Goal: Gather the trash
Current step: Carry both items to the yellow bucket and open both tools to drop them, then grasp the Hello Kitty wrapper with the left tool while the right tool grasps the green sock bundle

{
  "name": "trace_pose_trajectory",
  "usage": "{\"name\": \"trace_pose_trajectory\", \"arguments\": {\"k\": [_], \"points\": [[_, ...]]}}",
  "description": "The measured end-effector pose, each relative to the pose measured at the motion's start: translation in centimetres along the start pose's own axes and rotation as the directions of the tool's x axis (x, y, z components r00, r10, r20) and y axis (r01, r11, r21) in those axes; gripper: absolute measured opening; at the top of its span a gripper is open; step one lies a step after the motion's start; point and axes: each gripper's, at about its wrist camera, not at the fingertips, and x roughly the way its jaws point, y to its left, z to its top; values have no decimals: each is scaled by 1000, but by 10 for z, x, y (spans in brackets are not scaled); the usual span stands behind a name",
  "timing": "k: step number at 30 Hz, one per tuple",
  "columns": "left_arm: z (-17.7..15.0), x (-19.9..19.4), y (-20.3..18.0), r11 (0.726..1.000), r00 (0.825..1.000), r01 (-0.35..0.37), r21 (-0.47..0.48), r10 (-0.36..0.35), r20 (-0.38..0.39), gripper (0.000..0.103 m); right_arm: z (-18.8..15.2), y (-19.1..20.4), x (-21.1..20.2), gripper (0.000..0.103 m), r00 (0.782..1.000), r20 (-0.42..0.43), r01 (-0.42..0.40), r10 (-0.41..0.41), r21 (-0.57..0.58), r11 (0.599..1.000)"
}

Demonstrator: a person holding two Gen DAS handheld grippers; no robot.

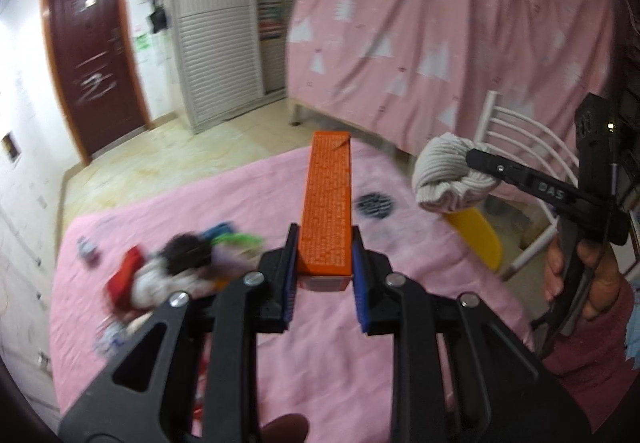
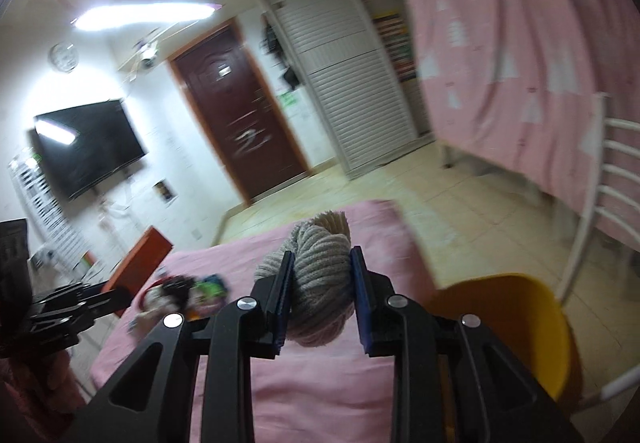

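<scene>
Left wrist view: the left gripper clamps the near end of a long orange box between its blue pads, one pad on each long side; the box juts forward past the fingertips, above a pink-covered table; a blurred heap of mixed items lies on the cloth to the left, well apart from the box; to the right, the right gripper, held in a hand, grips a grey knitted bundle over the table's edge, above a yellow chair seat. Right wrist view: the right gripper has its jaws narrow, pressed on both flanks of the knitted bundle; the bundle bulges beyond and below the pads.
</scene>
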Motion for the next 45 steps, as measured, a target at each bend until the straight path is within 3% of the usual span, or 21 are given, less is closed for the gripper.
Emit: {"name": "trace_pose_trajectory", "arguments": {"k": [6,11,14,18,21,22,24,25,32,45], "points": [[26,30,-61,992,996,89,86,-87,-26,22,-5,-56,-20,21,991,38,129,-131,52,990],[37,58,-96,981,986,157,115,-149,-80,22,-14,-99,-19,21,984,17,174,-177,104,979],[48,82,-117,972,974,205,114,-191,-121,22,-19,-113,-7,28,983,-22,182,-181,123,976],[58,110,-141,963,959,249,104,-230,-168,22,-25,-123,-7,62,972,-21,234,-233,133,963],[60,126,-155,959,951,265,100,-242,-193,23,-24,-135,-17,63,961,2,270,-275,178,946],[60,131,-158,959,949,265,100,-242,-200,27,-25,-141,-22,63,961,12,268,-276,206,941],[62,140,-165,958,945,270,99,-244,-217,50,-26,-149,-32,63,957,30,274,-288,231,934],[61,142,-165,959,946,266,97,-240,-218,61,-25,-150,-34,63,956,35,277,-293,233,932],[59,136,-151,973,959,219,73,-201,-202,61,-21,-146,-34,63,963,50,248,-265,218,944],[57,70,-73,990,986,143,-1,-142,-86,61,-21,-63,10,63,990,-19,144,-143,74,987]]}}
